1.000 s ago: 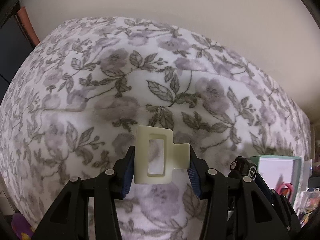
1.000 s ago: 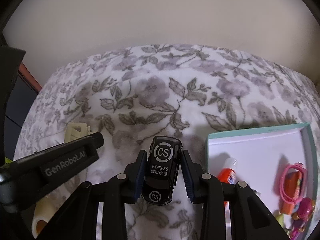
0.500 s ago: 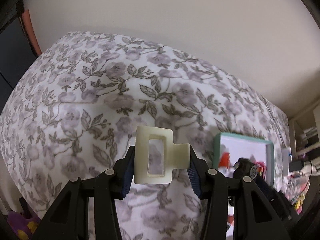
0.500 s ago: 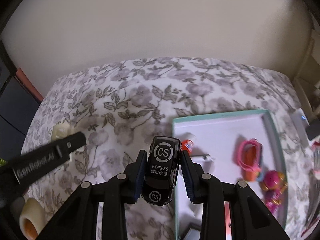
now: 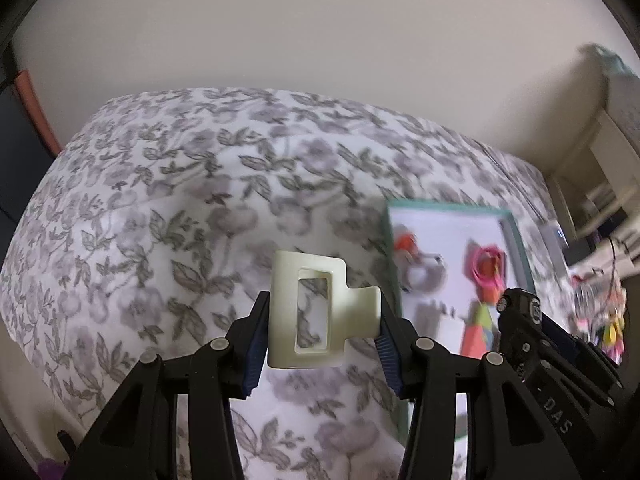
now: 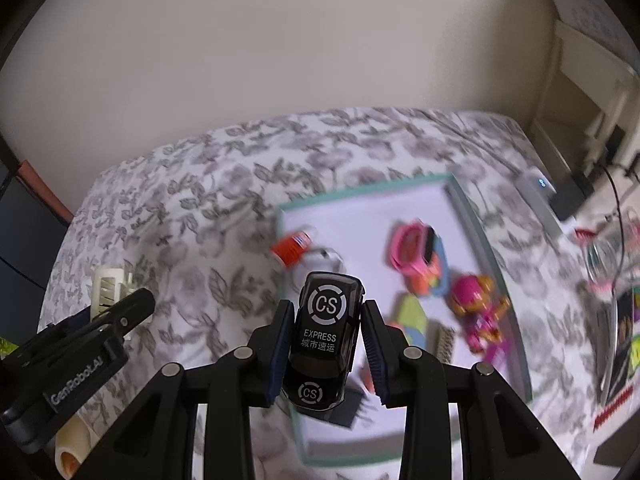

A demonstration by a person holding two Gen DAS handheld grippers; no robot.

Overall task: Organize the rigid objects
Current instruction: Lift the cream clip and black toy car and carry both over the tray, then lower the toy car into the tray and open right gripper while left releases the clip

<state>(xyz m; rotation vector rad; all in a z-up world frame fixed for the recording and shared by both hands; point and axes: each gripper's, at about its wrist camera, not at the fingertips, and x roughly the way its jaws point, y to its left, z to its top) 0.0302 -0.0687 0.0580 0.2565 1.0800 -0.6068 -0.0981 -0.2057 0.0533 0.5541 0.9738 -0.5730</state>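
My left gripper [image 5: 322,320] is shut on a cream plastic hair claw clip [image 5: 320,312], held above the floral bedspread [image 5: 160,208]. My right gripper [image 6: 326,340] is shut on a black toy car [image 6: 326,332] marked CS EXPRESS, hanging over the left part of the teal-rimmed white tray [image 6: 472,216]. The tray [image 5: 516,236] lies on the bed to the right of the clip. In the right wrist view the left gripper's body [image 6: 80,356] shows at lower left with the clip [image 6: 106,292] at its tip. The right gripper [image 5: 520,308] shows at right in the left wrist view.
Inside the tray lie an orange-capped glue stick [image 6: 294,246], pink goggles [image 6: 416,256], a pink toy figure [image 6: 476,308] and other small items. A wall rises behind the bed. White shelving [image 6: 592,92] and cluttered items [image 6: 612,280] stand to the right.
Both grippers have risen and shifted right over the bed with their objects still held. The tray has come into fuller view, and the car now hangs over its left part.
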